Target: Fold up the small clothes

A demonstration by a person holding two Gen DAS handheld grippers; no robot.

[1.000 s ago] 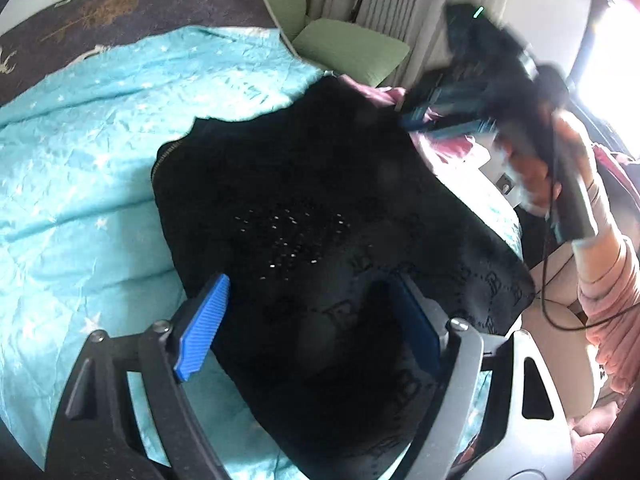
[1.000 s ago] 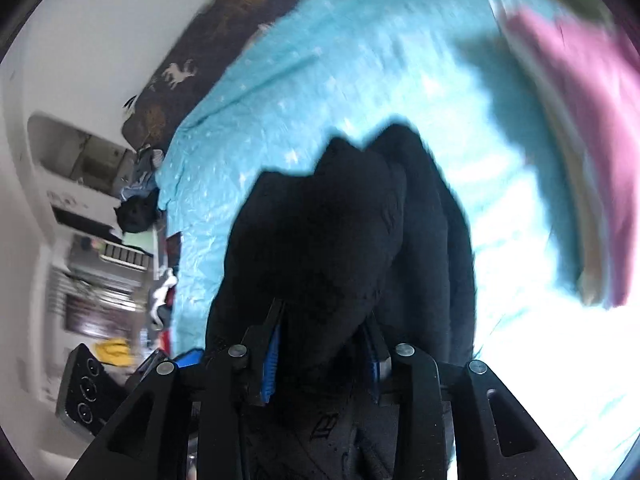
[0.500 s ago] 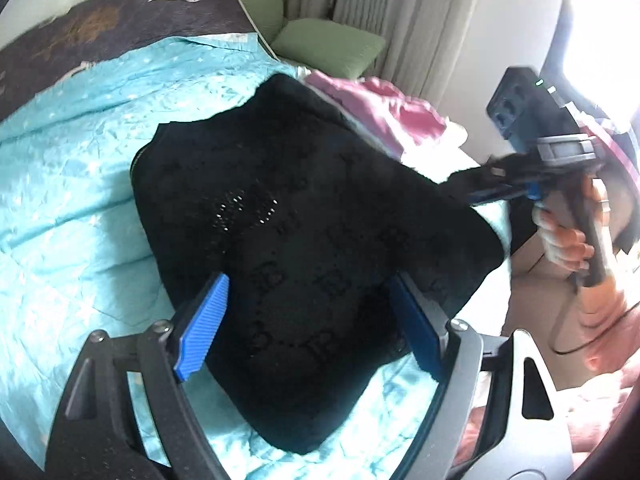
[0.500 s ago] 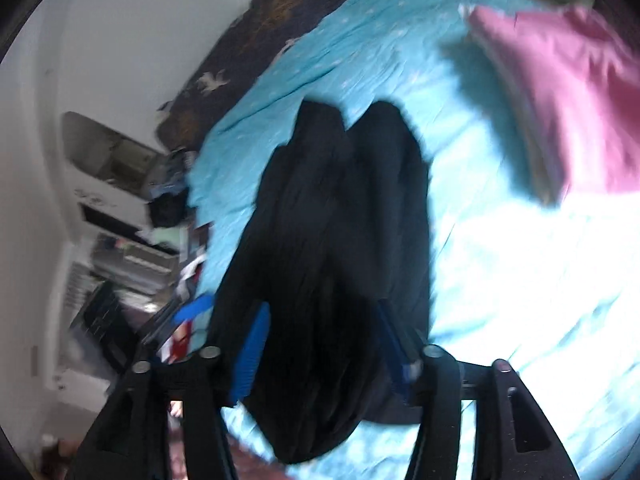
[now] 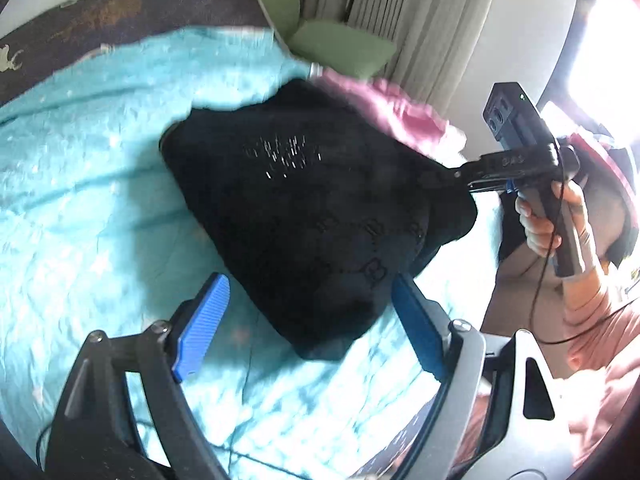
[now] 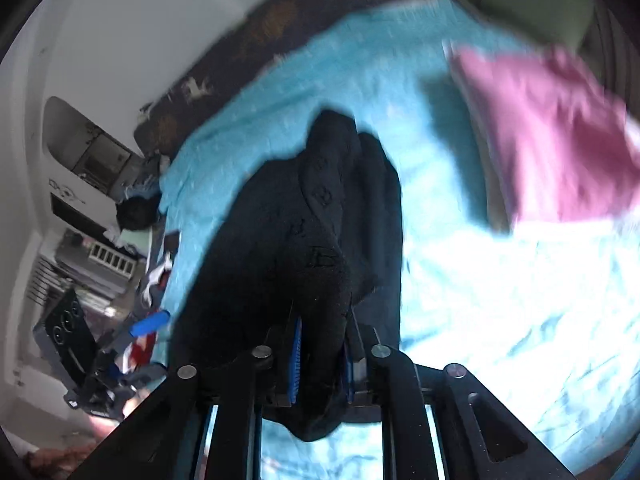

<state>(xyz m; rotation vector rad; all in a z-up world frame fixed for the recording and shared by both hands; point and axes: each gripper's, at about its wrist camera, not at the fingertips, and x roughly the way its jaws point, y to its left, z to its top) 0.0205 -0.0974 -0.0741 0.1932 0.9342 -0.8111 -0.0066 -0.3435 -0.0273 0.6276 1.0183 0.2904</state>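
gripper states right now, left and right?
Left tool: open, holding nothing; the black garment lies ahead, between the fingers.
Right tool: jaws closing, pads pressed on a fold of the black garment.

place: home bedroom | ahead of jaws: bed with turquoise star blanket (image 5: 100,208) | beyond: green cushions (image 5: 340,50), curtains (image 5: 420,20)

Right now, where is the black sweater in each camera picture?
Left wrist view: the black sweater lies mid-picture on the turquoise blanket, its right corner in the right gripper.
Right wrist view: the sweater fills the lower middle, bunched between the closing right gripper.
Shared landmark: the pink cloth beyond the sweater.
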